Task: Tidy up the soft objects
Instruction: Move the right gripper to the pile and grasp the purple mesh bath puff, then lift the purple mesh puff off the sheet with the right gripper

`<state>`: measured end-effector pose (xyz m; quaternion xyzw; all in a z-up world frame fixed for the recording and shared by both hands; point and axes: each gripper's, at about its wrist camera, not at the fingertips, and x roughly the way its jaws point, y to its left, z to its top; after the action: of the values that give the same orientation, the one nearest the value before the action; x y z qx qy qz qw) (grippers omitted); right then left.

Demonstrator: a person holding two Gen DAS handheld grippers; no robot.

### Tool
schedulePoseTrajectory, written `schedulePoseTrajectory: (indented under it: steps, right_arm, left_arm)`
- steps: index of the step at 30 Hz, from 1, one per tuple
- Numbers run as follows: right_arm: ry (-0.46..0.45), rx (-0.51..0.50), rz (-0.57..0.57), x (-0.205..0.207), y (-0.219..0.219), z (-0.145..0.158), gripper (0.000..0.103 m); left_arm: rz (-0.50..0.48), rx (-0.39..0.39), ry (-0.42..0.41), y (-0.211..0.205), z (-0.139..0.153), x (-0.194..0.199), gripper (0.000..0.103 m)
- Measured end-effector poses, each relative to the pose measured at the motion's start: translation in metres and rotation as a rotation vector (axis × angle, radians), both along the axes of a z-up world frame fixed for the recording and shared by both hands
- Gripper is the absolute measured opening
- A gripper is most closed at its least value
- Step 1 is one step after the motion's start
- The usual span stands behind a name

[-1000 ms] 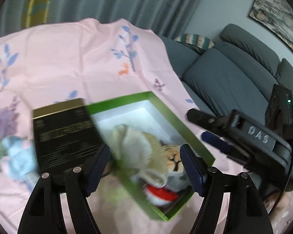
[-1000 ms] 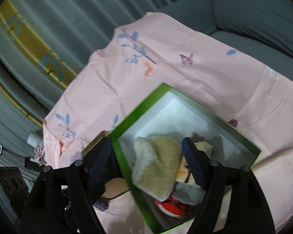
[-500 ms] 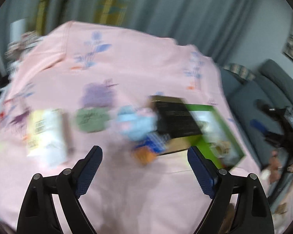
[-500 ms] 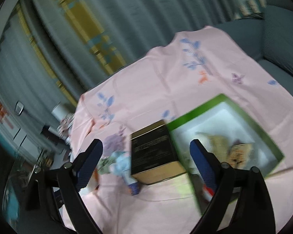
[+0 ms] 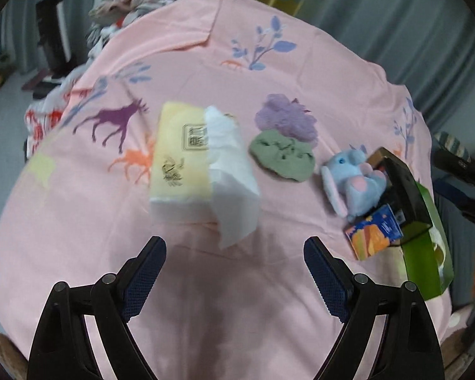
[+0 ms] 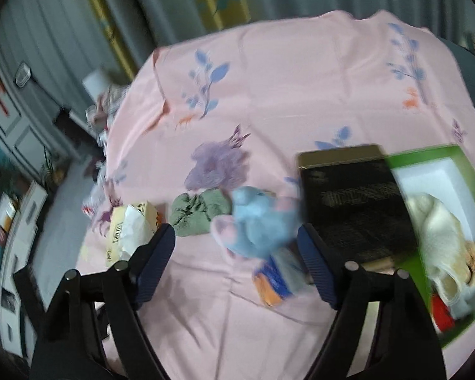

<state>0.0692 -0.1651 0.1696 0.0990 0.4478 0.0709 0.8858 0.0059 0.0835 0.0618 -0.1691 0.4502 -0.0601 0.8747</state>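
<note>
On the pink printed cloth (image 5: 180, 63) lie a yellow tissue pack (image 5: 186, 158) with a white tissue sticking out, a green soft piece (image 5: 281, 155), a purple fuzzy piece (image 5: 288, 117) and a blue plush elephant (image 5: 351, 177). The green box (image 6: 452, 231) at the right holds a cream plush and other soft items. My left gripper (image 5: 234, 269) is open and empty, just short of the tissue pack. My right gripper (image 6: 237, 266) is open and empty above the blue elephant (image 6: 256, 224).
A black-and-gold box (image 6: 354, 202) lies beside the green box. A small orange-blue carton (image 5: 373, 237) lies beside the elephant. Curtains hang behind the table; furniture and clutter stand at the left (image 6: 15, 190).
Both grippers have swung left, away from the green box, toward the loose items on the cloth. Both stay open and empty.
</note>
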Motion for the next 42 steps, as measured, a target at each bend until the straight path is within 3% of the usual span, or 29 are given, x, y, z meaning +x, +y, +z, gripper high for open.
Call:
schedulePoseTrajectory:
  steps: [5,12,15,16,17,19,22,26,28,32,34,37,42]
  right_arm:
    - [0.097,-0.004,-0.013,0.077,0.045,-0.034,0.079]
    - [0.231,-0.1,-0.069,0.161,0.077,-0.099,0.076]
    - [0.274,-0.136,-0.071,0.175,0.078,-0.12,0.058]
    - [0.29,-0.128,-0.068,0.177,0.076,-0.127,0.049]
    - [0.293,-0.113,-0.077,0.178,0.072,-0.131,0.032]
    - [0.288,-0.09,-0.088,0.177,0.066,-0.132,0.013]
    - [0.231,-0.05,-0.082,0.165,0.06,-0.11,0.009]
    - [0.081,-0.071,-0.024,0.128,0.062,-0.053,0.008]
    - [0.017,-0.034,-0.001,0.098,0.055,-0.021,0.008]
    - [-0.042,0.002,0.04,0.035,0.047,0.012,0.009]
    - [-0.035,0.033,0.055,0.0,0.041,0.011,0.009]
    - [0.026,0.056,0.059,-0.047,0.033,-0.014,0.012]
    - [0.171,0.081,0.002,-0.097,0.023,-0.077,0.013]
  left_arm:
    - [0.013,-0.035,-0.017,0.01,0.003,-0.003,0.089]
    - [0.046,-0.049,-0.005,0.026,0.002,0.0,0.089]
    - [0.06,-0.042,-0.009,0.029,0.002,0.002,0.089]
    - [0.057,-0.038,-0.005,0.028,0.001,0.002,0.089]
    - [0.052,-0.036,-0.001,0.028,0.0,0.003,0.089]
    - [0.042,-0.036,0.004,0.027,-0.001,0.003,0.089]
    - [0.036,-0.027,-0.003,0.023,-0.001,0.003,0.089]
    - [0.027,-0.04,-0.015,0.02,0.001,0.001,0.089]
    - [0.032,-0.032,-0.022,0.019,0.003,-0.001,0.089]
    - [0.026,-0.02,-0.028,0.014,0.004,-0.004,0.089]
    - [0.02,-0.001,-0.035,0.01,0.006,-0.007,0.089]
    - [-0.004,0.018,-0.044,-0.001,0.01,-0.012,0.089]
    - [-0.075,0.029,-0.039,-0.029,0.011,-0.023,0.089]
